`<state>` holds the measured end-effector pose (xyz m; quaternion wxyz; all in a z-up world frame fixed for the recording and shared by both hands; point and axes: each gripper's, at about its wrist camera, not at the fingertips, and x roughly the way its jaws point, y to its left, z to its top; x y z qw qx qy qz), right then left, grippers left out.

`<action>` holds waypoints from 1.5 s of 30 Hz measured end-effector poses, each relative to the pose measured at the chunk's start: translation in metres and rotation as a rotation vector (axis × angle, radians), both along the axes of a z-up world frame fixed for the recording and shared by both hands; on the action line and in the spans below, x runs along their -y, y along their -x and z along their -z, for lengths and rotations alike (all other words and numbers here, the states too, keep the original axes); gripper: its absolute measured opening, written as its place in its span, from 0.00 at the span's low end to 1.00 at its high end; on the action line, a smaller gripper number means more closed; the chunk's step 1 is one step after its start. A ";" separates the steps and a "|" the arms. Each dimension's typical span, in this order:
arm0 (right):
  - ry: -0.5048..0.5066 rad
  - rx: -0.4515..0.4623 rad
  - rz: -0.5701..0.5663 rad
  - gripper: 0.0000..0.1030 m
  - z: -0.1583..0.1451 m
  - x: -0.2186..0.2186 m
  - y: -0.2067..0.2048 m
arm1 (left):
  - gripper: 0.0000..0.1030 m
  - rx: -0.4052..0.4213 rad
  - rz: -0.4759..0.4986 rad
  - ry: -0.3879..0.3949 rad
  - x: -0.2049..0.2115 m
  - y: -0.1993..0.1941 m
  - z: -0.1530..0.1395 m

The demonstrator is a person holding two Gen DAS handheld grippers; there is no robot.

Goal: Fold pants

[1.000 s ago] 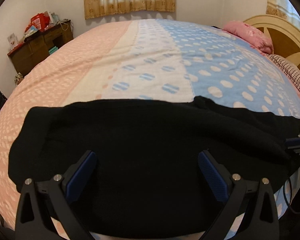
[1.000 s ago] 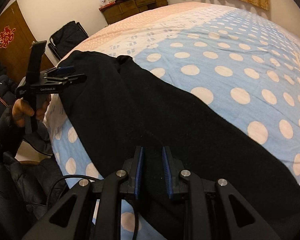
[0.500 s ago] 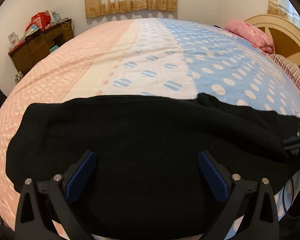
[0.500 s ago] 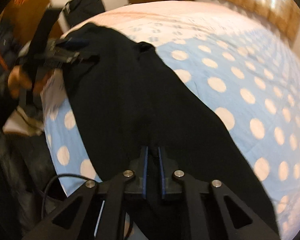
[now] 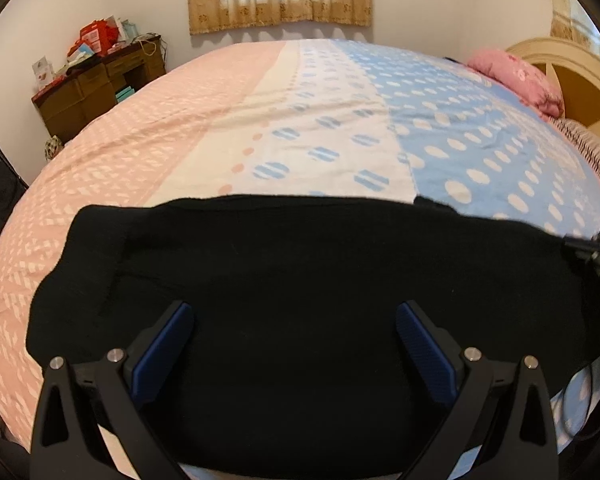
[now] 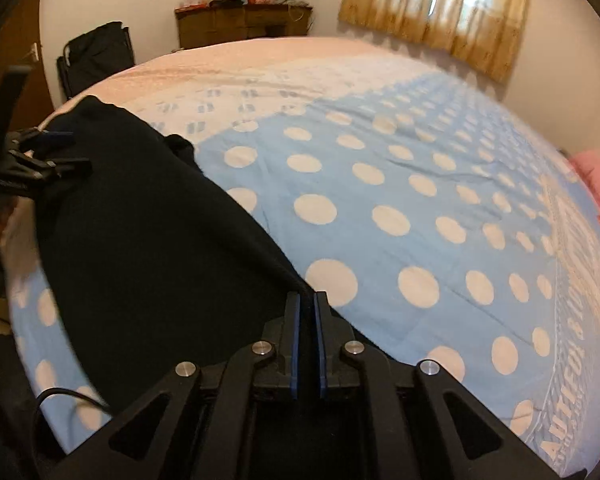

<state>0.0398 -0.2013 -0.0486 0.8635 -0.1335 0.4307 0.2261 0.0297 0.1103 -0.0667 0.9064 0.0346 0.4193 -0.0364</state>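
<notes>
A: Right gripper (image 6: 306, 308) — change? Jaws have just been closing, now clenched on the pants (image 6: 148, 248) at their far edge, cloth between the pads.

B: And it has swung; its view shifts toward the curtain.

A: Left gripper (image 5: 296, 316)?

B: Released, jaws wide above the pants, unmoved. Pants lie across the bed's (image 5: 260, 120) near edge. Judgement: fold about to start.

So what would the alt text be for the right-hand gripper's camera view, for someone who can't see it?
The right gripper, jaws nearly closed, pinches the edge of black pants spread along the near side of a bed with a blue polka-dot cover. At the far left the left gripper hovers open at the pants' other end.
</notes>
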 end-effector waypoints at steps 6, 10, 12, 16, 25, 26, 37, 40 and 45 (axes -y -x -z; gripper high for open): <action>-0.417 -0.020 -0.046 0.17 -0.051 -0.010 -0.024 | 1.00 0.076 -0.050 0.003 -0.026 0.010 -0.021; -0.453 -0.143 -0.135 0.18 -0.020 -0.077 -0.061 | 1.00 0.151 -0.147 -0.037 -0.050 0.016 -0.033; -0.432 -0.198 -0.150 0.18 -0.001 -0.099 -0.072 | 1.00 0.151 -0.173 -0.049 -0.060 0.017 -0.030; -0.339 -0.242 -0.160 0.18 0.023 -0.139 -0.080 | 1.00 0.108 -0.198 -0.064 -0.070 0.012 -0.012; -0.329 -0.281 -0.202 0.49 0.018 -0.150 -0.080 | 1.00 0.111 -0.181 -0.118 -0.065 0.005 0.001; -0.364 -0.329 -0.187 0.49 0.021 -0.147 -0.086 | 1.00 0.111 -0.183 -0.112 -0.065 0.005 0.001; -0.432 -0.510 -0.297 0.62 0.031 -0.141 -0.110 | 1.00 0.106 -0.185 -0.125 -0.065 0.004 0.002; -0.446 -0.525 -0.377 0.62 0.033 -0.155 -0.107 | 1.00 0.103 -0.188 -0.127 -0.065 0.004 0.002; -0.607 -0.570 -0.347 0.62 0.040 -0.166 -0.120 | 1.00 0.098 -0.193 -0.121 -0.065 0.002 0.002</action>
